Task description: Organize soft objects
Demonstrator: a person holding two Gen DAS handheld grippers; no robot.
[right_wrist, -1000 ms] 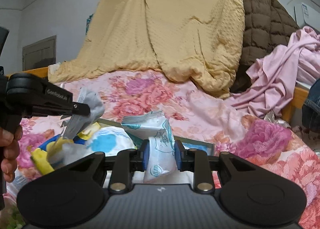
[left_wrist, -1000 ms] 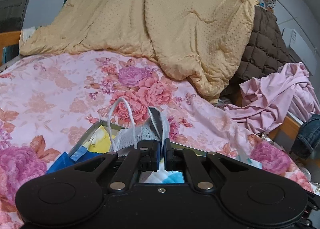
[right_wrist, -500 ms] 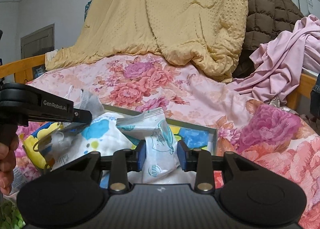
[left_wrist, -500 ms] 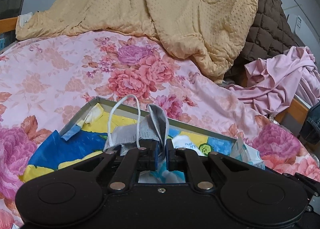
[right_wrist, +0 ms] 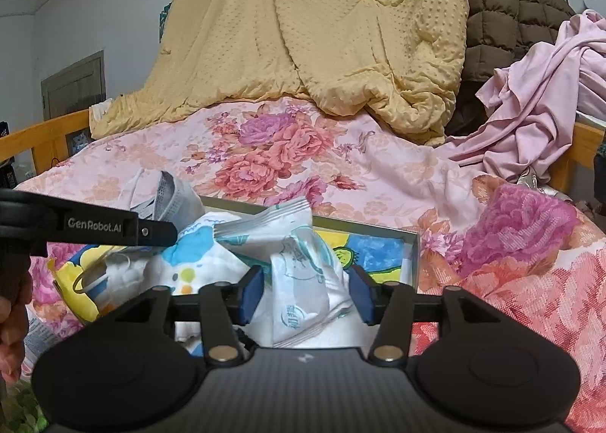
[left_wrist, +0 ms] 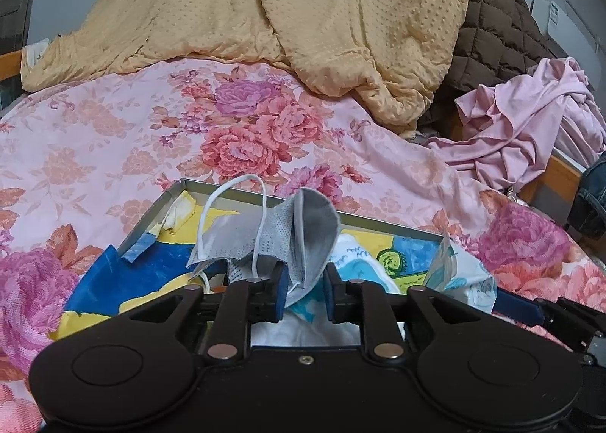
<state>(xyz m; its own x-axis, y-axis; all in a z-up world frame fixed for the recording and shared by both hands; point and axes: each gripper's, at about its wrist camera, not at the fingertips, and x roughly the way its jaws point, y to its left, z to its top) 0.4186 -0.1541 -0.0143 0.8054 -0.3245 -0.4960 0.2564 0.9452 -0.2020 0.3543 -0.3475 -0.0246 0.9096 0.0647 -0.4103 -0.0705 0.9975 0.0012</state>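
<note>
Here grey mask (left_wrist: 303, 228) upright (loops leftward), left gripper (left_wrist: 303, 291) opening.

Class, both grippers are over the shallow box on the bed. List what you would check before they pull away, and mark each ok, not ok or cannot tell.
1. Left gripper jaws opening, grey mask still between them: not ok.
2. Right gripper jaws opening, clear of white packet: ok.
3. Packet lies in box: ok.
4. Mask resting inside box: cannot tell.
5. Ear loop free of fingers: cannot tell.

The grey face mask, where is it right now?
In the left wrist view the grey face mask sits between the opening left tongs, above the shallow tray.
</note>
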